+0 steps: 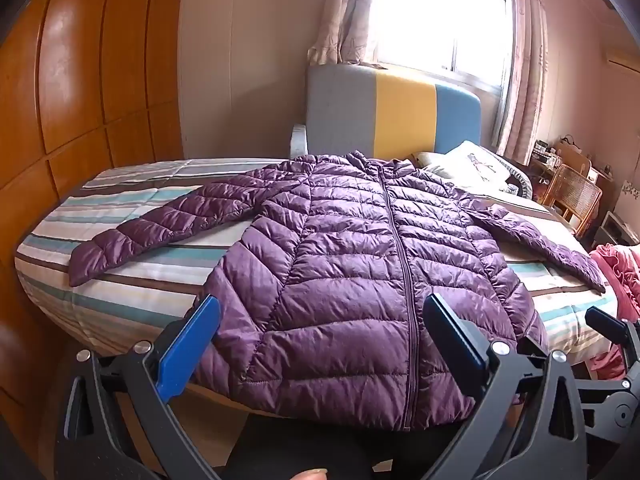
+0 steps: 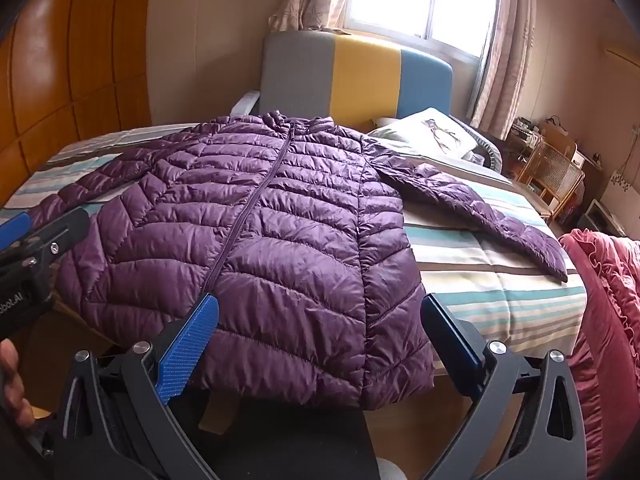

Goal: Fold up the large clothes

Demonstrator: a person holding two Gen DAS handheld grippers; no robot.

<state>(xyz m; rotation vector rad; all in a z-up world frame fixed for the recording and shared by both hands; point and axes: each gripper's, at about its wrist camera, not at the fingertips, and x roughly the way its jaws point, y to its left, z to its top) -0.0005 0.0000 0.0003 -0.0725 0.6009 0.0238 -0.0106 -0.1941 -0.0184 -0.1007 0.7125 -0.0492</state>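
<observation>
A purple quilted puffer jacket (image 1: pixel 340 264) lies flat and zipped on the striped bed (image 1: pixel 132 292), both sleeves spread out, hem hanging over the near edge. It also shows in the right wrist view (image 2: pixel 260 232). My left gripper (image 1: pixel 320 320) is open and empty, hovering over the hem near the zipper. My right gripper (image 2: pixel 320 320) is open and empty, over the hem's right part. The right gripper shows at the edge of the left wrist view (image 1: pixel 612 328), and the left gripper at the edge of the right wrist view (image 2: pixel 40 232).
A grey, yellow and blue headboard (image 1: pixel 392 116) stands behind the bed, with a pillow (image 1: pixel 472 168) at the right. A pink ruffled blanket (image 2: pixel 600 300) lies right of the bed. A wooden wardrobe (image 1: pixel 80 80) is on the left; a rattan chair (image 1: pixel 576 196) is far right.
</observation>
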